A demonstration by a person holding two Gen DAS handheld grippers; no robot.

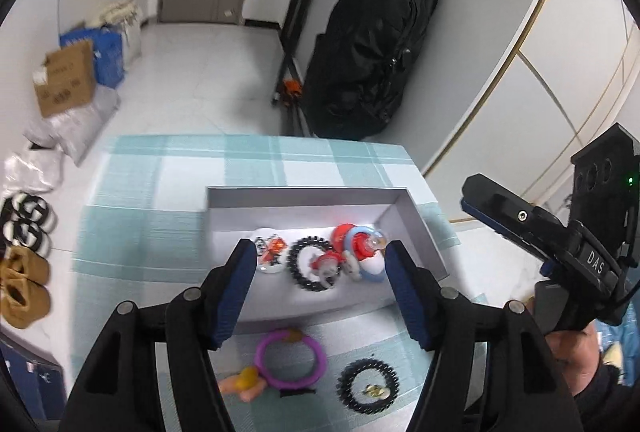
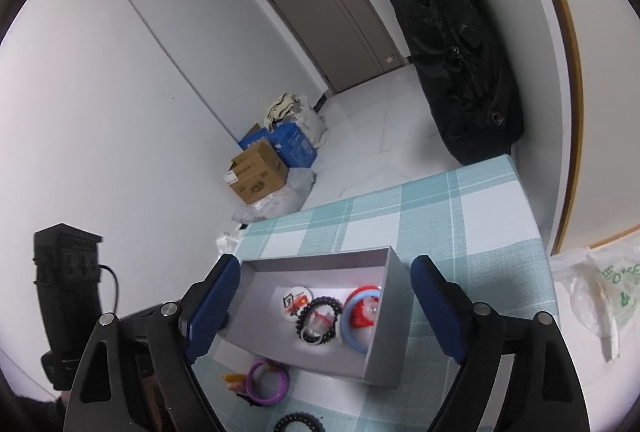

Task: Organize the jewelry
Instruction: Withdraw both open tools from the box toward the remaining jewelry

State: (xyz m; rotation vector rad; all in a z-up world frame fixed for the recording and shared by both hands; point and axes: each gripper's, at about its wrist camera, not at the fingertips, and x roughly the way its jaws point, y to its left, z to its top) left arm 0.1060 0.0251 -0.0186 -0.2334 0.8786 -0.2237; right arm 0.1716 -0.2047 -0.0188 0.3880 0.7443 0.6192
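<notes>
Two pieces, purple ring (image 1: pixel 291 359) and black beaded bracelet (image 1: pixel 369 385), lie outside the grey box (image 1: pixel 416 216) near the table's front edge; left gripper (image 1: pixel 320 292) and right gripper (image 2: pixel 320 312) both gape wide, empty, apparently poised to collect them.

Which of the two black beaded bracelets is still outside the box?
The black bracelet lying on the checked cloth, right of the purple ring. Its twin already lies inside the grey box among the red pieces.

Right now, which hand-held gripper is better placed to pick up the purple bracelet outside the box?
Probably left: the left hand-held gripper hangs open almost directly over the purple bracelet; the right hand-held gripper faces the box.
</notes>
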